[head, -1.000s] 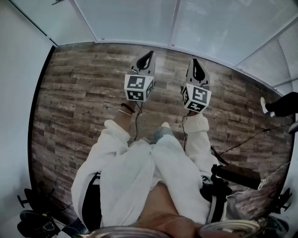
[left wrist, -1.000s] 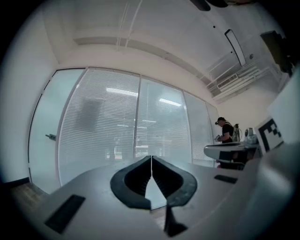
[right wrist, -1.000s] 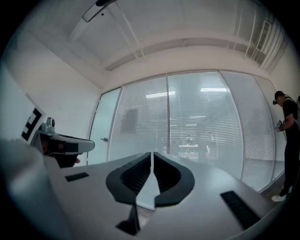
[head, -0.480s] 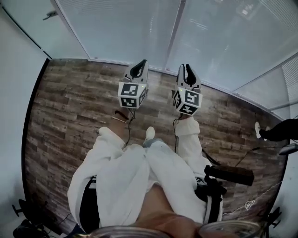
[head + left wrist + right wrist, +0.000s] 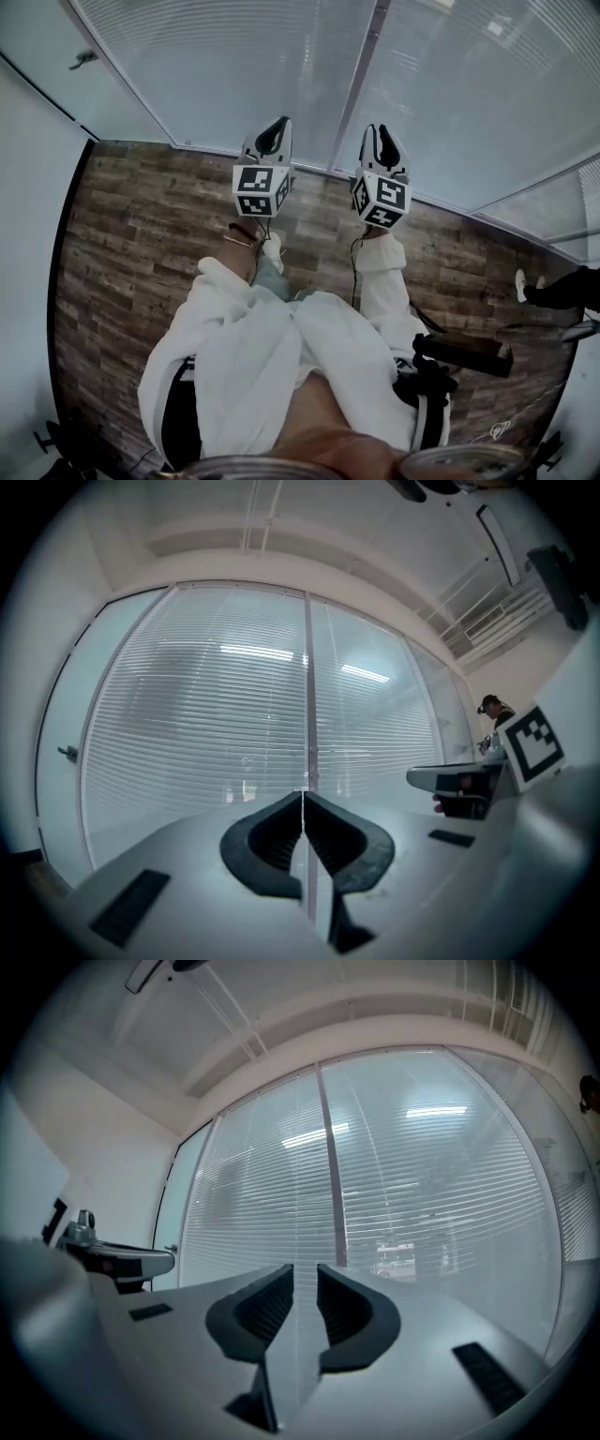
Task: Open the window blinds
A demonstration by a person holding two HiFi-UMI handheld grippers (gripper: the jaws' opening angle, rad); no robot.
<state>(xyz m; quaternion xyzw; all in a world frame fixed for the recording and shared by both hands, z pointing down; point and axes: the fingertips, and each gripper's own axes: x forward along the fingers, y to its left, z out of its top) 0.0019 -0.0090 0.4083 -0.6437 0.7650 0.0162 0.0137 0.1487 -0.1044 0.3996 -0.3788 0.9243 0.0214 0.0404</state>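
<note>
The closed white slatted blinds (image 5: 234,66) cover the glass wall ahead, split by a grey upright frame post (image 5: 361,80). Both grippers point level at them, a short way off and touching nothing. My left gripper (image 5: 278,125) is shut, its jaws meeting tip to tip (image 5: 303,794) in front of the blinds (image 5: 206,724) and the post (image 5: 308,686). My right gripper (image 5: 380,131) is opening: a narrow gap shows between its jaws (image 5: 305,1269) with nothing in it. Beyond it hang the blinds (image 5: 441,1194) and the post (image 5: 333,1176).
Wood-plank floor (image 5: 141,234) runs up to the window's foot. A white wall (image 5: 28,234) closes the left side, and a door handle (image 5: 82,58) sits left of the blinds. Another person's feet (image 5: 561,289) show at the right edge. A black device (image 5: 464,352) hangs at my waist.
I have walked toward the window: the blinds fill more of the head view and both grippers are nearer to them. A gap now shows between the right jaws.
</note>
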